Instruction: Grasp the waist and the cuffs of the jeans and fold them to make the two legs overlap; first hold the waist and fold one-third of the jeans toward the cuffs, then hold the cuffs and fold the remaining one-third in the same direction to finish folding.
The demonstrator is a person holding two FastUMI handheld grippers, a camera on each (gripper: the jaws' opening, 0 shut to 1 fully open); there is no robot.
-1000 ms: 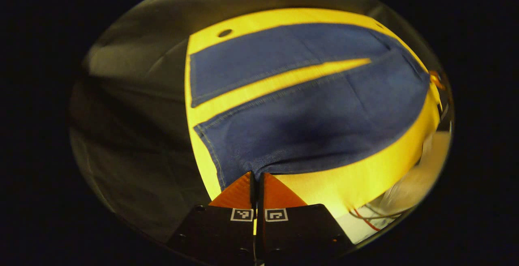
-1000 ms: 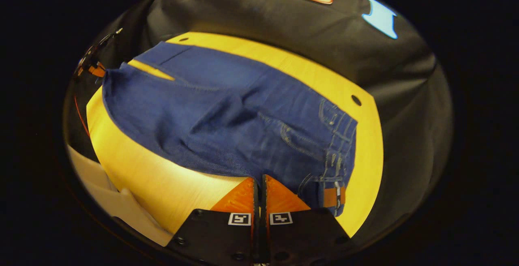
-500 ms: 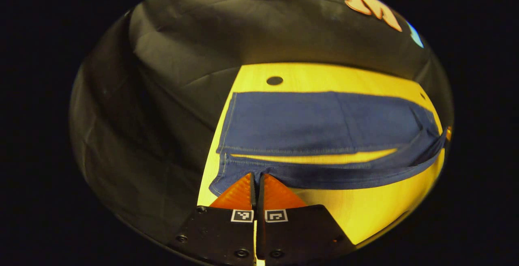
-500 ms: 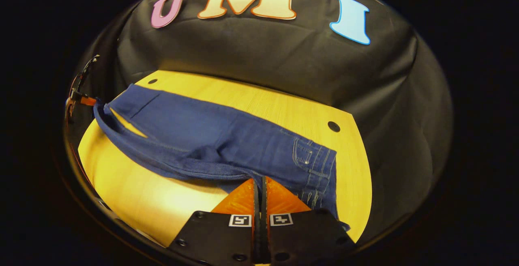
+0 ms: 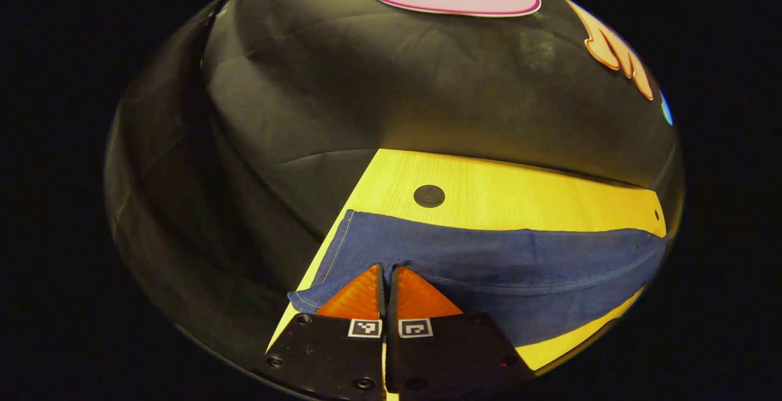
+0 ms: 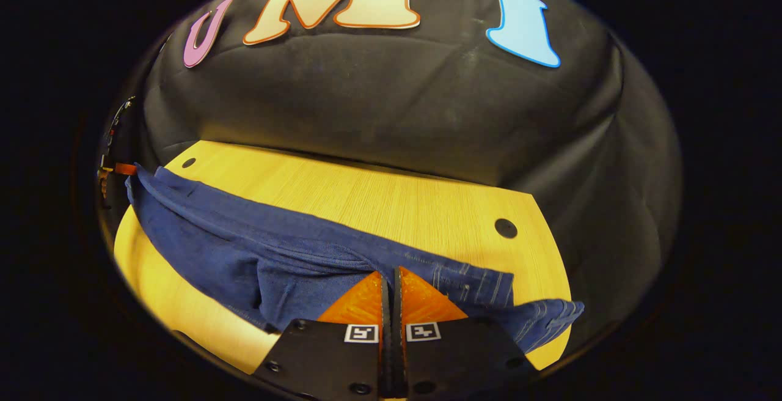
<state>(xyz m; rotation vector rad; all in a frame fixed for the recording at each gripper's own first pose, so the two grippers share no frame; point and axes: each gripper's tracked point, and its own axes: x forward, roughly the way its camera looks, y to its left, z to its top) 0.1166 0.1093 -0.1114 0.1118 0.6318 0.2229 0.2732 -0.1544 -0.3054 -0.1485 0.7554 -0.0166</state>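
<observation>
Jeans (image 5: 489, 266) lie lengthwise across a yellow wooden table (image 5: 519, 193), observed in the left gripper view as a long blue band running from the near left corner off to the right edge. The cuff end sits at the left, with a stitched hem visible along its edge. The left gripper (image 5: 386, 274) has its two fingers pressed together on the cuff fabric, pinching the hem where it meets the fingertips. A dark round hole (image 5: 429, 195) in the table sits just beyond the cloth, apart from it.

In the right gripper view, the jeans (image 6: 256, 254) stretch from the far left across to the near right, bunched in folds along their length. The waist end (image 6: 537, 318), with visible stitching, is at the right, part of it hanging just past the table edge. The right gripper (image 6: 391, 280) is clenched on the denim near the waist, with cloth gathered on both sides of the fingers. The table (image 6: 379, 199) shows bare wood behind the garment, with one round hole (image 6: 505, 227) near the right corner and a second hole (image 6: 189, 162) at the far left. The other gripper (image 6: 113, 169) shows at the far left, at the cuff end.
</observation>
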